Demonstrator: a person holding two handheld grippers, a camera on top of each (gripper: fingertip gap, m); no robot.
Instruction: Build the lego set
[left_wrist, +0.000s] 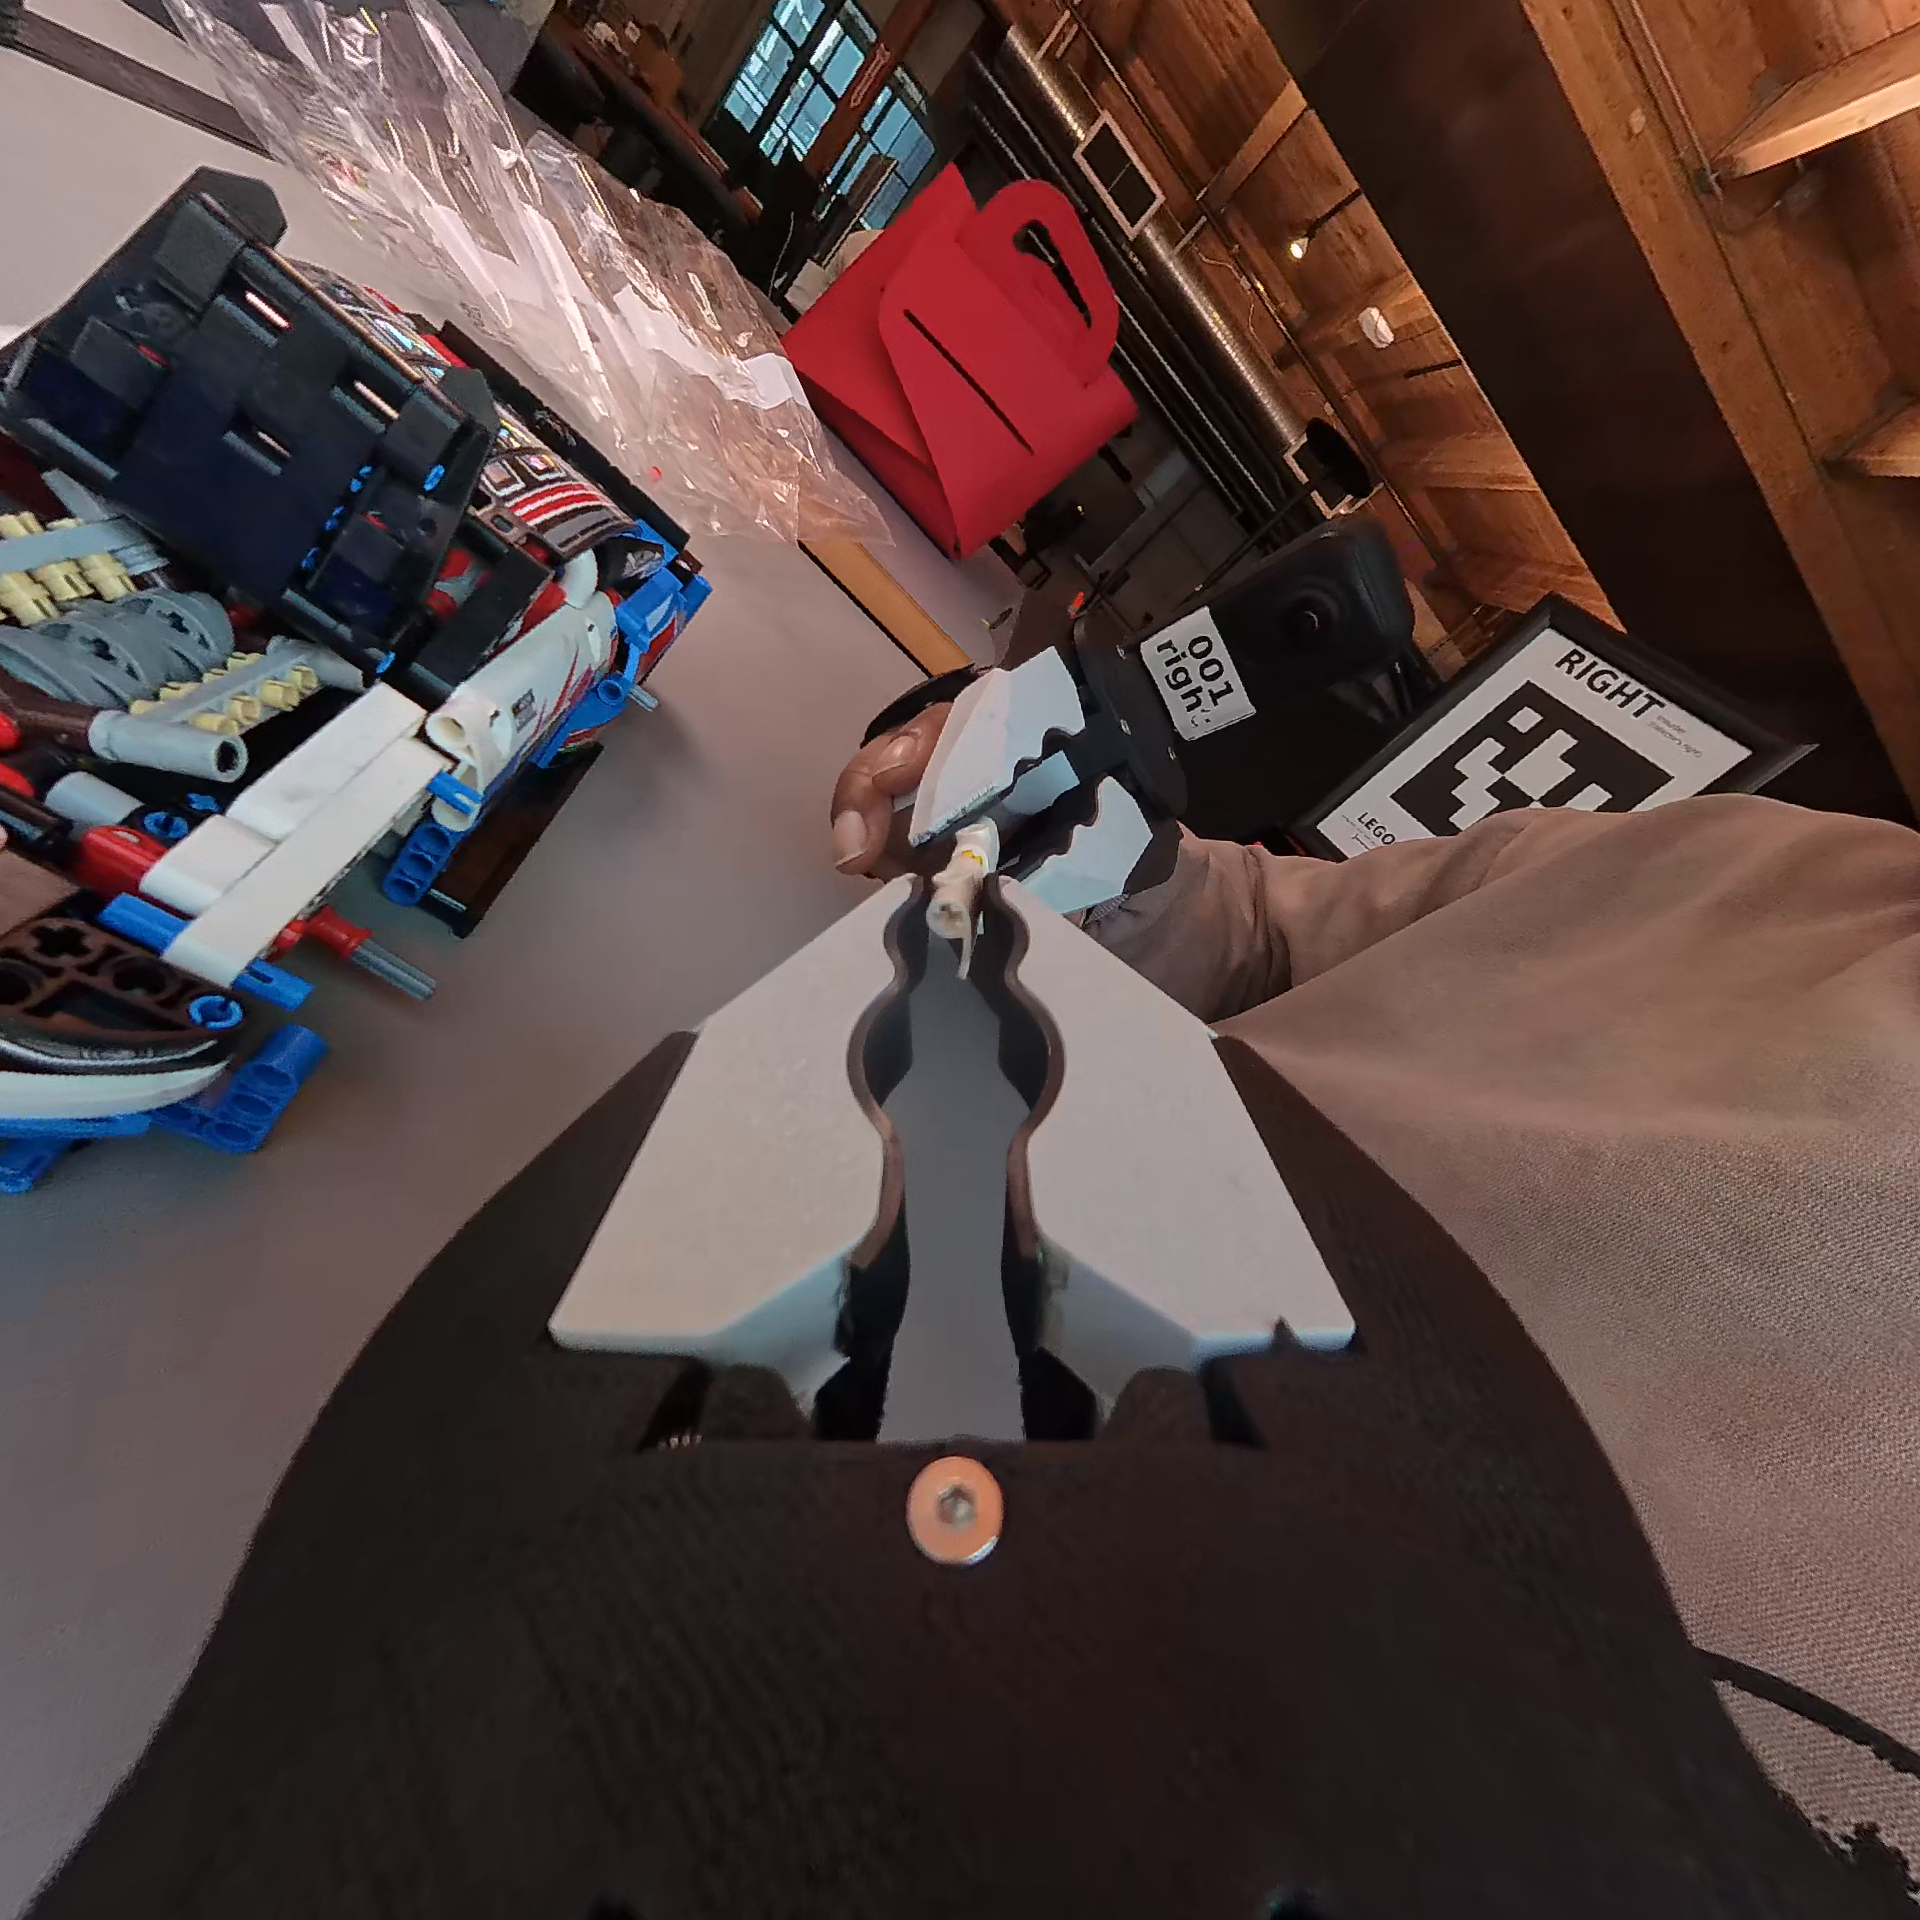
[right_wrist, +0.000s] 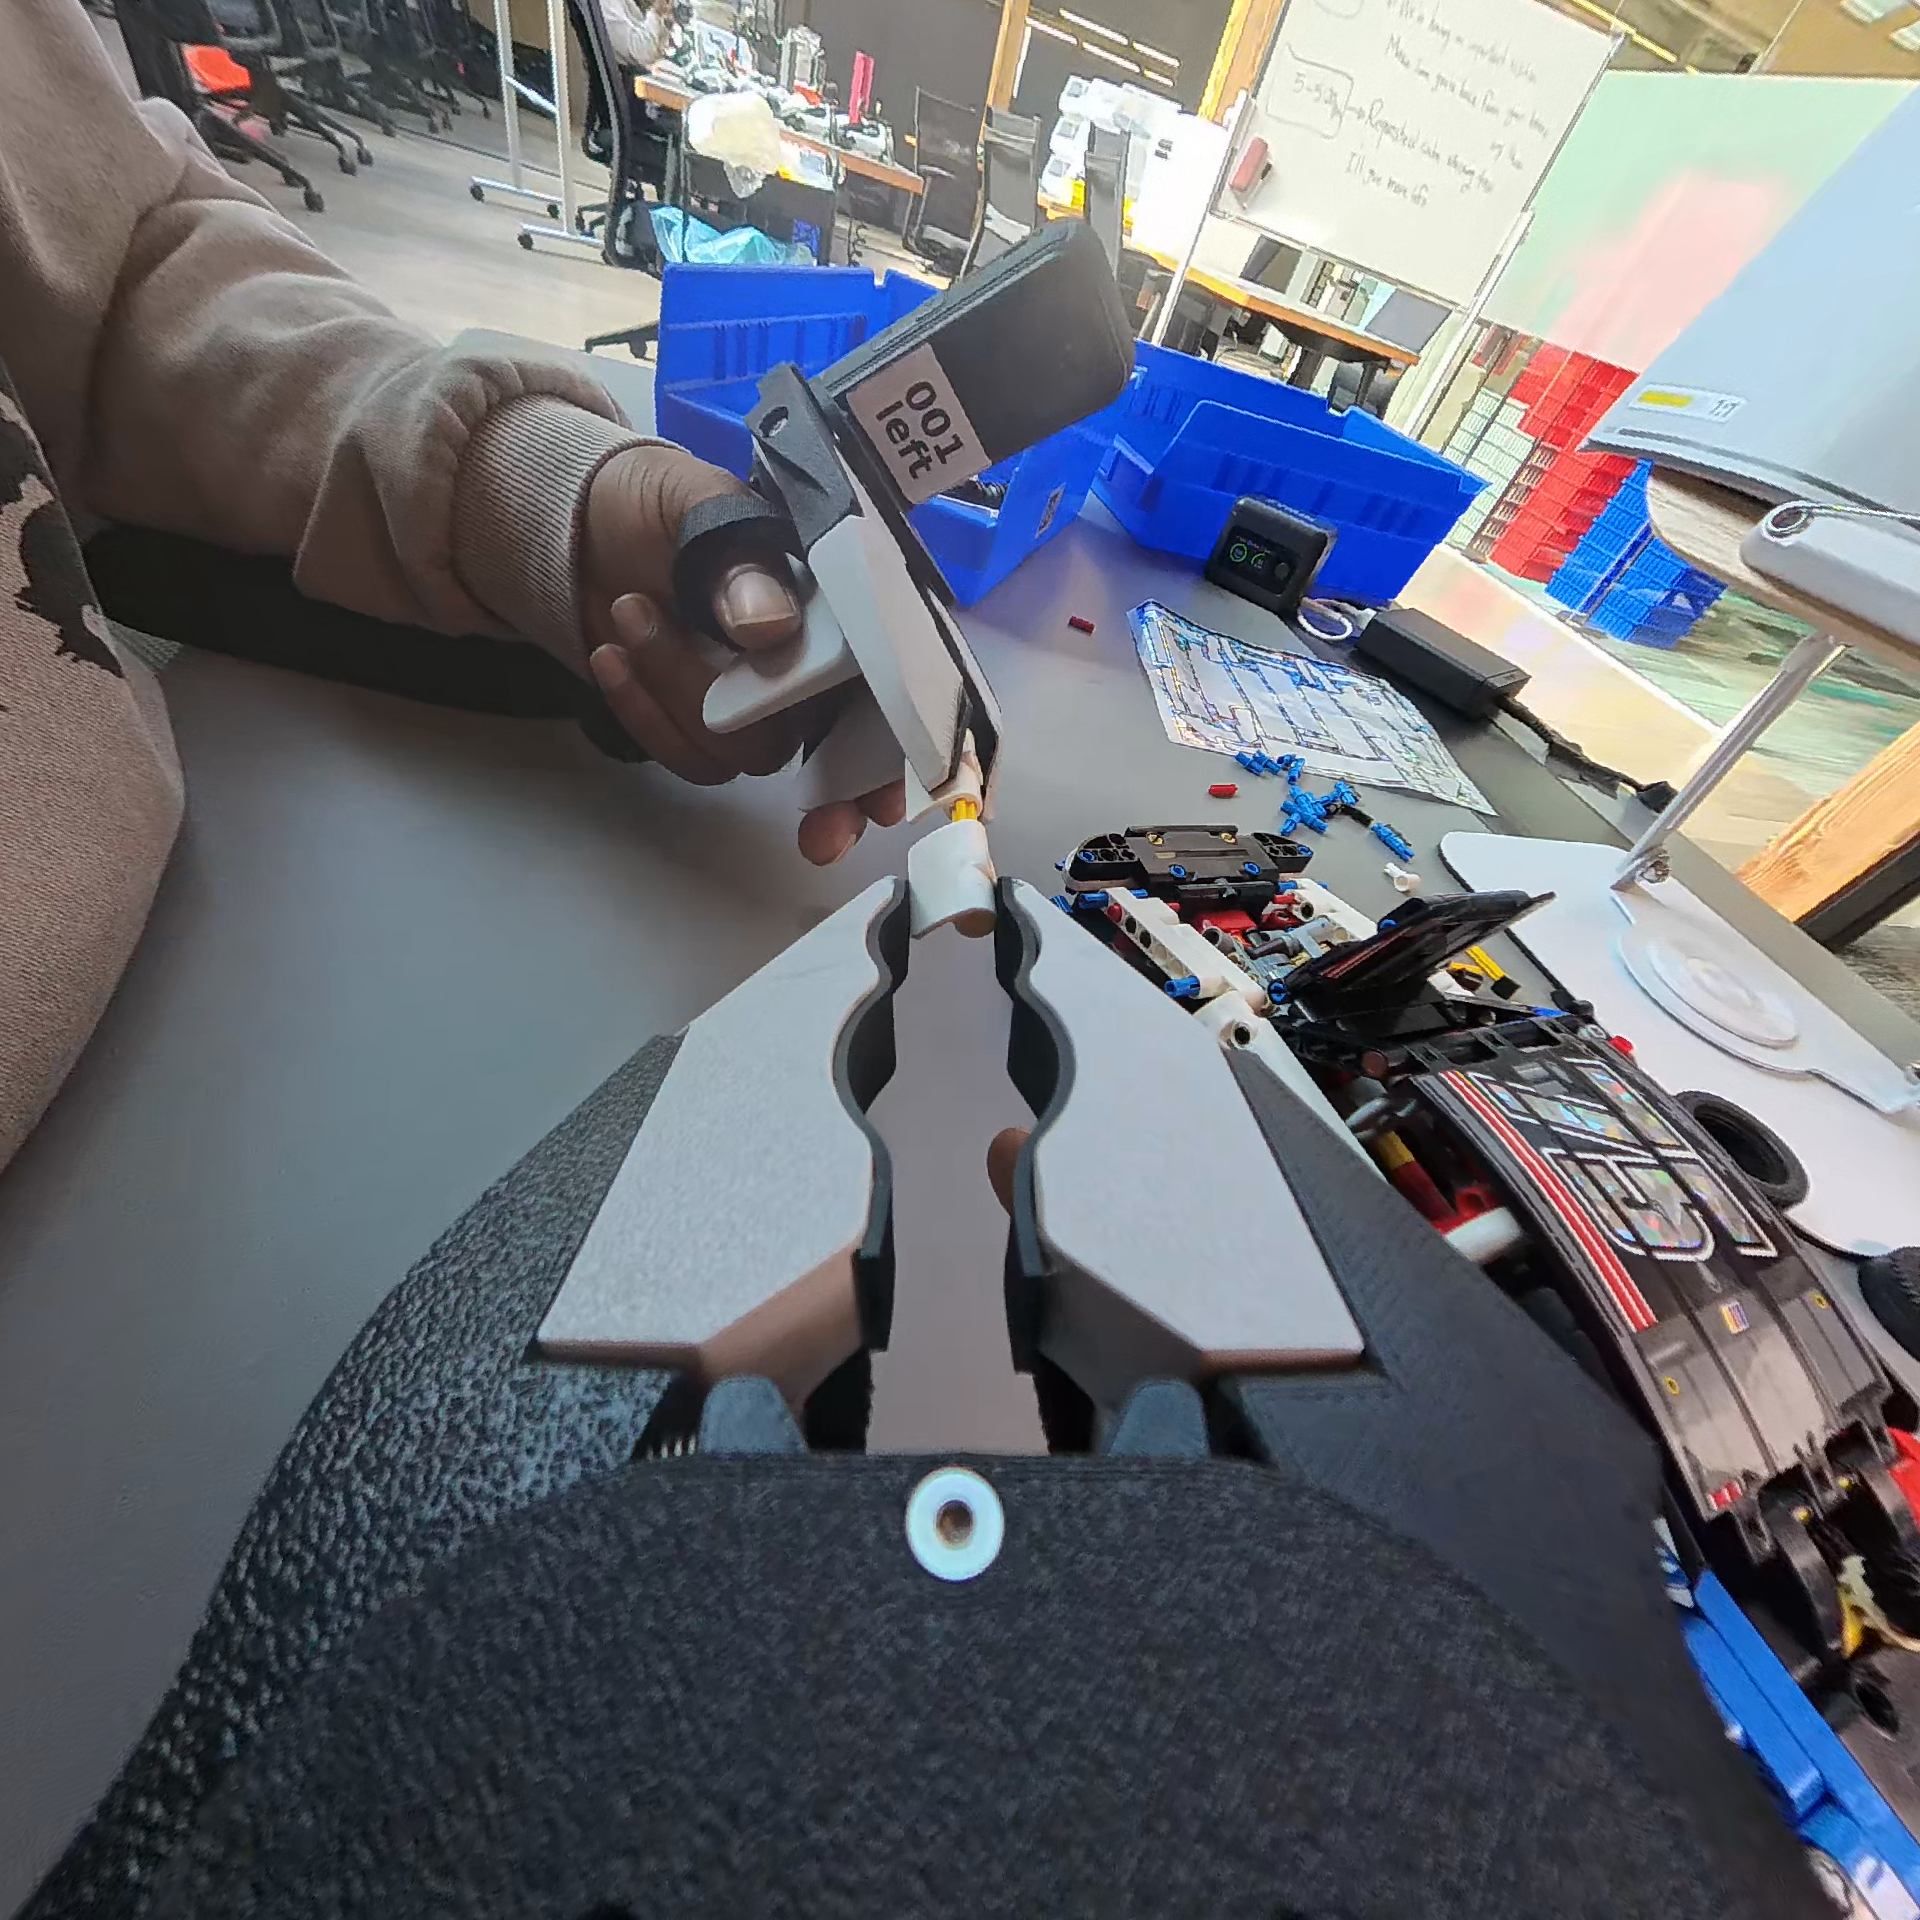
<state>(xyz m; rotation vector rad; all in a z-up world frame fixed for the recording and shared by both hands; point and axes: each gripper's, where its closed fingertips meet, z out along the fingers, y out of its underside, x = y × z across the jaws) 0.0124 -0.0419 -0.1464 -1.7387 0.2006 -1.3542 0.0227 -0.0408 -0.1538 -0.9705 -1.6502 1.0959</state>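
Observation:
My left gripper (left_wrist: 954, 896) is shut on a small white Lego piece (left_wrist: 952, 916) that carries a yellow pin. My right gripper (right_wrist: 951, 899) is shut on a white connector piece (right_wrist: 943, 878). The two grippers meet tip to tip above the grey table (left_wrist: 644, 935), and the yellow pin (right_wrist: 964, 808) points into the connector. The right gripper (left_wrist: 977, 847) shows in the left wrist view, and the left gripper (right_wrist: 951, 795) shows in the right wrist view. The partly built Lego car (left_wrist: 312, 582) lies to the left of the left gripper; in the right wrist view it (right_wrist: 1558, 1174) lies to the right.
Blue bins (right_wrist: 1247, 468), a sticker sheet (right_wrist: 1278, 707), loose blue pins (right_wrist: 1309, 800), a black device (right_wrist: 1268, 556) and a white lamp base (right_wrist: 1704, 966) lie beyond the car. Clear plastic bags (left_wrist: 582, 291) and a red bag (left_wrist: 966, 364) sit at the far edge. My two grippers' fingertips are within a few centimetres of each other.

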